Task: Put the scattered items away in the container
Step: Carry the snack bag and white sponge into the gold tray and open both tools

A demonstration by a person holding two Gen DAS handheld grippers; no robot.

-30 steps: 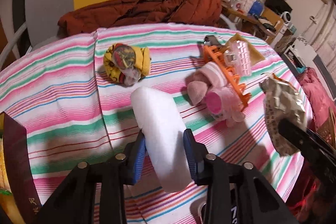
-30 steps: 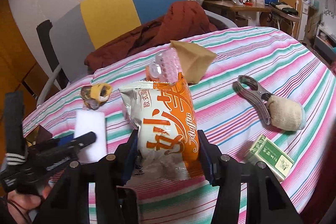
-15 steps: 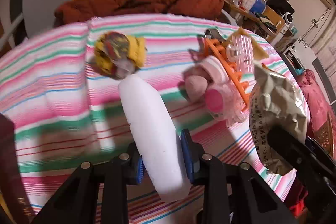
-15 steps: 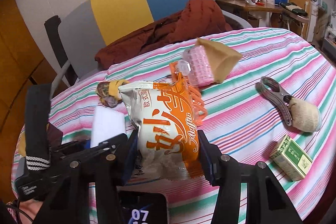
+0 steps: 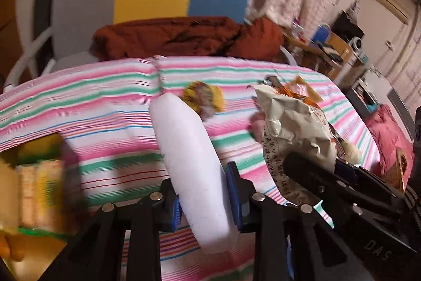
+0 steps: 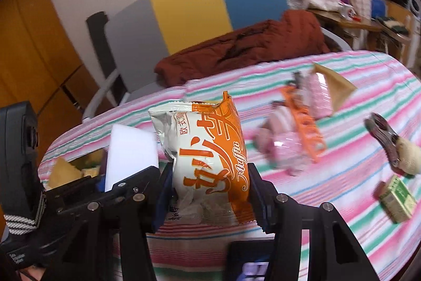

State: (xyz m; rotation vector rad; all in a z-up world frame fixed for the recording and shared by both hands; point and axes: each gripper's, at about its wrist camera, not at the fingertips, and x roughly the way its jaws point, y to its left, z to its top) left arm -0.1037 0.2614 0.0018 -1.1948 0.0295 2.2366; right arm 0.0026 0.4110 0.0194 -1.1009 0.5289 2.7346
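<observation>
My left gripper (image 5: 205, 194) has both blue-padded fingers (image 5: 232, 191) pressed against the sides of what it carries, lifted off the surface, its black linkage spread low across the left wrist view. My right gripper (image 6: 210, 191) is clamped the same way on its own load, raised and pointing forward. The two sit close side by side, the left gripper's finger (image 6: 131, 181) just beside my right one, and the right gripper's black arm (image 5: 342, 191) crossing the left wrist view's lower right.

Black left gripper (image 5: 205, 198) and right gripper (image 6: 209, 198): blue-padded jaws, silver screws, white "DAS" lettering, striped black-white strap near left body.
</observation>
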